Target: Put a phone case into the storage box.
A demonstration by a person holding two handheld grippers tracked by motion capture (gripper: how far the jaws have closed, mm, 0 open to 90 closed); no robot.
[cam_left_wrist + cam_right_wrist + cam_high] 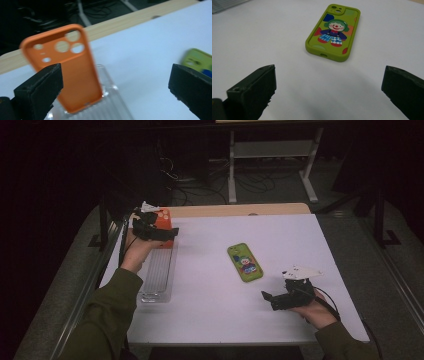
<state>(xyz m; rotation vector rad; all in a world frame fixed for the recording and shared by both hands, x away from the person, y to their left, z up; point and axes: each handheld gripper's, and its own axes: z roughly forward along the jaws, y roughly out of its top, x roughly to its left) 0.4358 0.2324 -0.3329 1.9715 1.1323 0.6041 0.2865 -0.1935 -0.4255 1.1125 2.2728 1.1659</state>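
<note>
Two phone cases sit on the white counter (pixel 280 320) in the high view. The orange case (pixel 164 222) stands at the far end of a clear ribbed tray (pixel 159 275) along the counter's left side, and the left gripper (pixel 162 234) hovers right at it, held by a hand coming out of an olive sleeve (pixel 107 315). From up here I cannot tell whether it touches the case. The green case (pixel 245 262) lies flat near the middle of the counter. The right gripper (pixel 270 299) is held low near the front right edge, well apart from the green case, jaws pointing left.

From the left gripper view, the jaws stand wide open. The orange case (pixel 67 67) rises tilted out of the clear tray (pixel 112 105), its camera cut-outs at the top, just beside the left jaw and partly behind it. The picture is blurred, so contact is unclear. The green case (pixel 197 60) peeks in at the right edge.

From the right gripper view, the jaws are again spread wide with nothing between them. The green case (pixel 333 32), printed with a clown figure, lies flat on the counter ahead of the jaws, clear of both.
</note>
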